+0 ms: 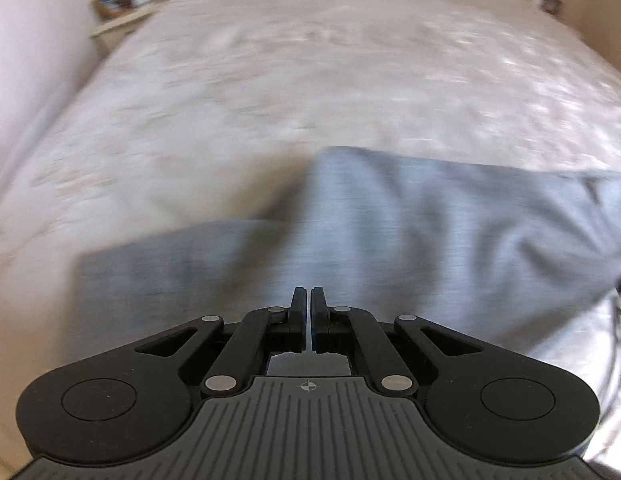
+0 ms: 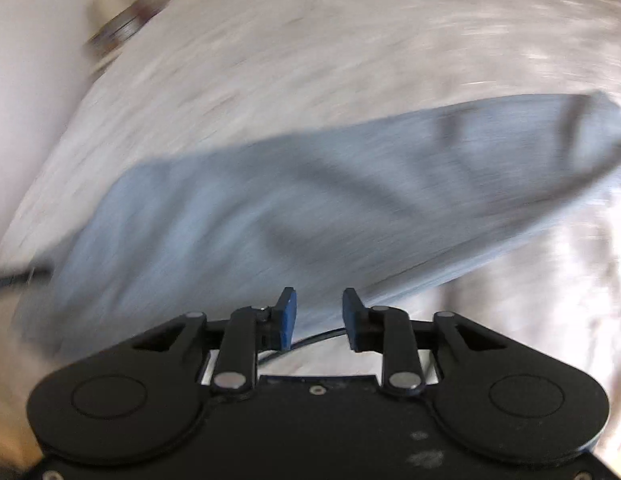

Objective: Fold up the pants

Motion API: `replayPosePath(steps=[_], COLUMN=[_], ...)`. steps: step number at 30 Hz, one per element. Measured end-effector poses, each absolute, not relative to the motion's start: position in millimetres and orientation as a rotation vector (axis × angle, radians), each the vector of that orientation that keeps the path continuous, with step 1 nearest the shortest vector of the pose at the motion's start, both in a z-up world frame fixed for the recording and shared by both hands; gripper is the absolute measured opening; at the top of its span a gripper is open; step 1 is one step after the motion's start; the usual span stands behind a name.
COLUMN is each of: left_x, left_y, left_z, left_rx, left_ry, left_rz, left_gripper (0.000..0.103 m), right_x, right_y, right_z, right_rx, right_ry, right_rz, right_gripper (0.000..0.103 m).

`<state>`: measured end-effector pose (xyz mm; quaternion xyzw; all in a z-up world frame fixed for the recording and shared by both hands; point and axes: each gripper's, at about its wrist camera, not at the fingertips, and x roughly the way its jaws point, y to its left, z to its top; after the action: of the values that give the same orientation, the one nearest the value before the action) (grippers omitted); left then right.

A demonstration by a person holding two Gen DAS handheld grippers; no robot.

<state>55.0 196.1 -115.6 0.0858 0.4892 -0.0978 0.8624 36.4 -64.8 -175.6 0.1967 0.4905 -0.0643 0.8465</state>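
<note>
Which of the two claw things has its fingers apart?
The right gripper: its blue-padded fingers show a clear gap. The left gripper has its fingers pressed together above the grey pants.

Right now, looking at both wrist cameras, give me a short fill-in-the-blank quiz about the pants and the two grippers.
1. The pants lying on the bed are light ____ in colour.
2. The left gripper has its fingers ____, with nothing visible between them.
3. The right gripper has its fingers ____, with a gap between the blue pads.

Missing words: blue; shut; open
</note>
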Motion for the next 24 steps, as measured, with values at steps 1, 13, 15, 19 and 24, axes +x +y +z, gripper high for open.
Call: replayPosePath(steps=[1, 13, 15, 19, 24], left_x=[53.0, 41.0, 40.9, 33.3, 25.5], left_y=[183.9, 138.1, 131.9, 110.3, 72.4], left_z=[-118.8, -179.1, -171.0, -152.4, -136.3], left_rx=[0.183, 0.232, 0.196, 0.132, 0.112], left_ry=[1.027, 1.279, 1.257, 1.201, 1.159], left_rz=[-0.232, -0.062, 0.004, 0.091, 0.109], left_gripper=[0.004, 0.004, 0.004, 0.004, 0.004], right_x=[37.5, 65.2, 78.0, 97.7, 119.3], right_y=[-79.8, -232.6, -256.2, -315.3, -386.2], right_z=[-175.9, -175.4, -180.0, -192.8, -213.9], right_rx=[0.433, 0.331, 0.305, 0.263, 0.222], right_ry=[1.019, 0.935, 0.923, 0.921, 0.939], right_rz=[-0.178, -0.225, -0.220, -0.253, -0.309], right_gripper=[0.029, 0.030, 0.031, 0.032, 0.034])
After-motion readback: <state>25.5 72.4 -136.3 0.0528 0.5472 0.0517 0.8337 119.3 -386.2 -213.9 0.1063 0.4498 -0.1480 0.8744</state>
